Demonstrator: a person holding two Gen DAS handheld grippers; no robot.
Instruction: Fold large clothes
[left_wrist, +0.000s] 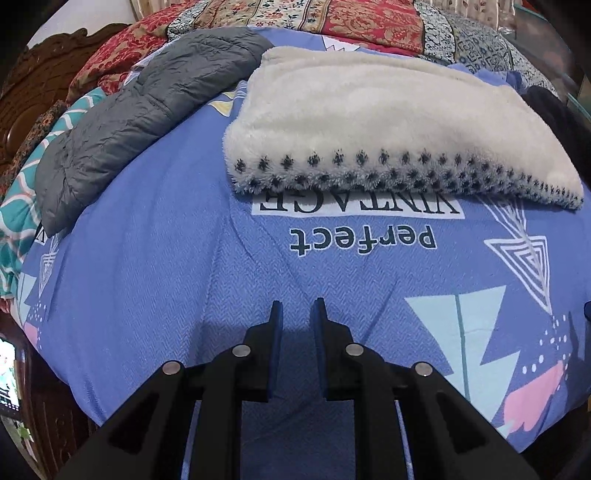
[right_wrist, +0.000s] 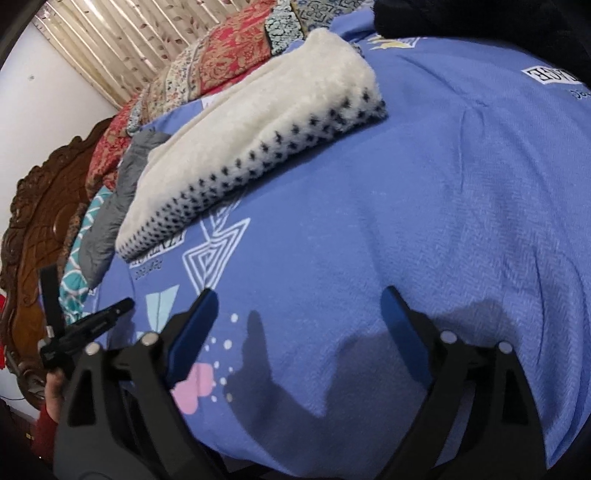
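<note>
Fleece garment (left_wrist: 388, 122), white and fluffy with a dotted dark hem, is lying folded on the blue bedspread (left_wrist: 155, 258) in the left wrist view, partly covering the printed word above "perfect". Just beside it on the left, a grey puffer jacket (left_wrist: 140, 114) is lying crumpled along the bed's edge, and a red patterned quilt (left_wrist: 369, 18) is bunching at the far side. The left gripper (left_wrist: 297, 314) is hovering low over bare bedspread, well short of the fleece, its jaws standing narrow with only a small gap and nothing between them.

From the right wrist view, the same fleece garment (right_wrist: 258, 122) is resting toward the upper left on the bedspread (right_wrist: 424, 203), with the grey jacket (right_wrist: 110, 221) tucked beside it and a carved wooden headboard (right_wrist: 40, 221) behind. The right gripper (right_wrist: 295, 302) is hanging over the open blue cloth, jaws spread wide and holding nothing. The left gripper (right_wrist: 92, 321) is showing at the left edge.
</note>
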